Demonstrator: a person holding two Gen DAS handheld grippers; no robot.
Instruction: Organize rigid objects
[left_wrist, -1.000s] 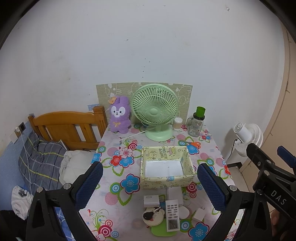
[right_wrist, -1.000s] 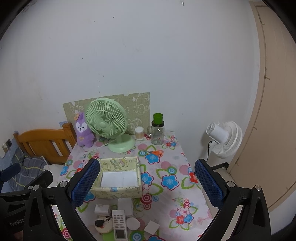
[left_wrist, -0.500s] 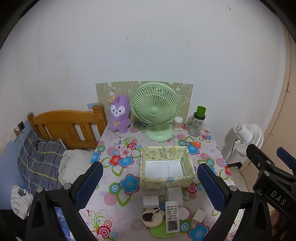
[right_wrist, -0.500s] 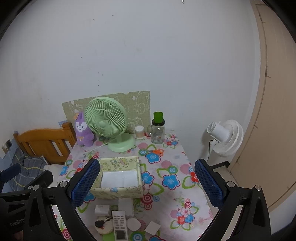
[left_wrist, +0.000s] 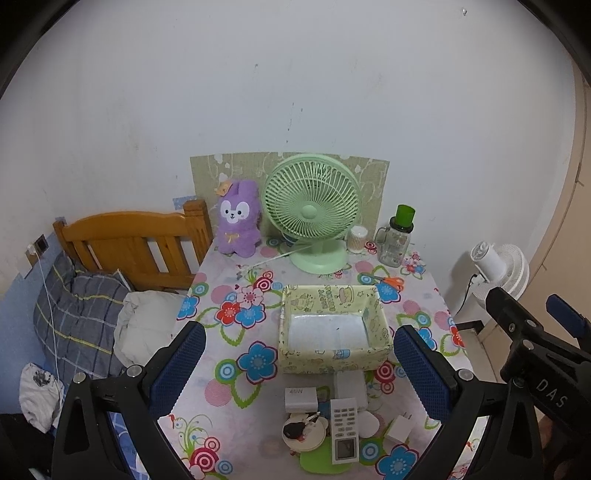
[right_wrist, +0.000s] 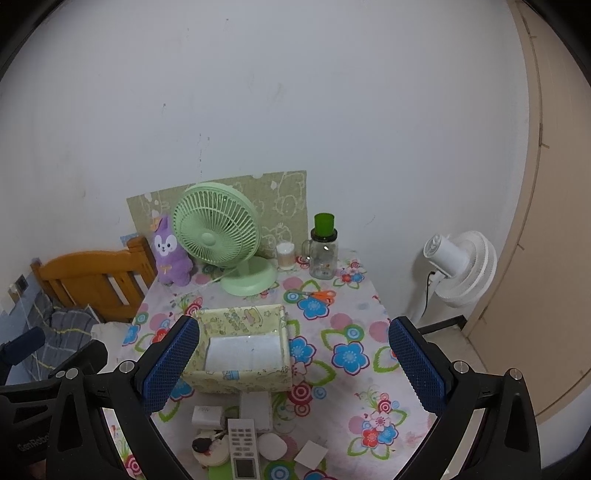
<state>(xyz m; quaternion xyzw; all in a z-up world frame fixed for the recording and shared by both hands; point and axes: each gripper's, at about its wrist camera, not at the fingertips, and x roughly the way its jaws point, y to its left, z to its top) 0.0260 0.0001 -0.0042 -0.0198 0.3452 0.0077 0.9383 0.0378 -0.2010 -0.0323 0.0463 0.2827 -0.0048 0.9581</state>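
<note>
I hold both tools spread and empty, the left tool and right tool above the box, ready to choose among small items below.

At the table's far edge I see a green fan, a purple plush left of it and a jar right. A wooden headboard stands left; a white fan right.
</note>
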